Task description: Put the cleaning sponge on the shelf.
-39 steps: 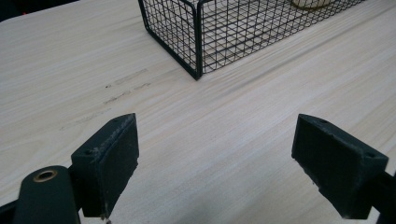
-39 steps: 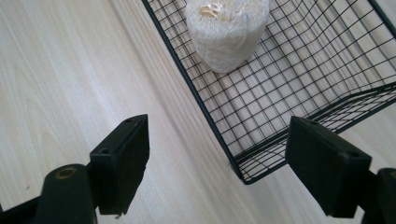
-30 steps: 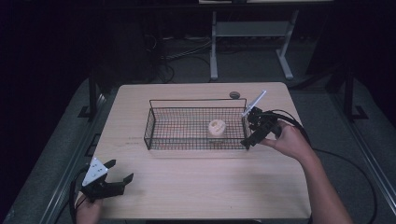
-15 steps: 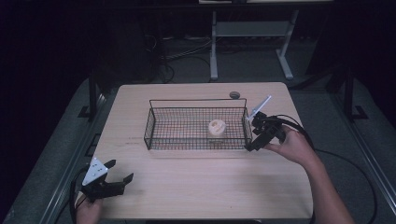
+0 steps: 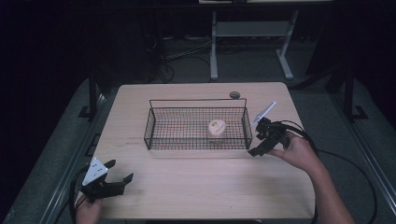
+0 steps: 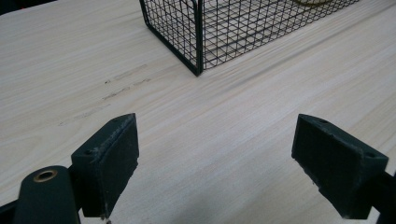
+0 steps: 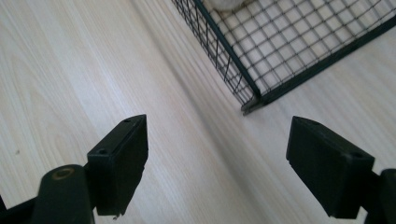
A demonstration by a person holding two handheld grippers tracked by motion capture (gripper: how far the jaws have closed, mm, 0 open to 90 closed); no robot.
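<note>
A pale wooden rectangular table [image 5: 196, 196] carries the scene, and on its middle stands a black wire-mesh rectangular basket [image 5: 154, 128] with one thin rail raised above its far rim. Inside the basket, toward its right half and resting on the mesh floor, sits a small cream-coloured round object with a hollow centre [image 5: 216, 127]; its exact kind is too small to tell. A little dark round disc [image 5: 234, 94] lies on the table behind the basket, apart from it.

The right gripper [image 5: 255, 150] hangs just beside the basket's near right corner, outside the wire. In the right gripper view its jaws stand apart with only bare wood between them, and they have just been opening further; nothing is held. The left gripper [image 5: 119, 179] rests at the table's near left corner, well apart from the basket, its jaws spread wide and empty over bare wood in the left gripper view.

The step in hand looks like the right gripper's approach to the basket, with the cream object already lying inside. The next move probably calls either for a grip on the corner wire or rim to shift the basket, or for a lift over the wall to reach the object; which is meant cannot be told.
</note>
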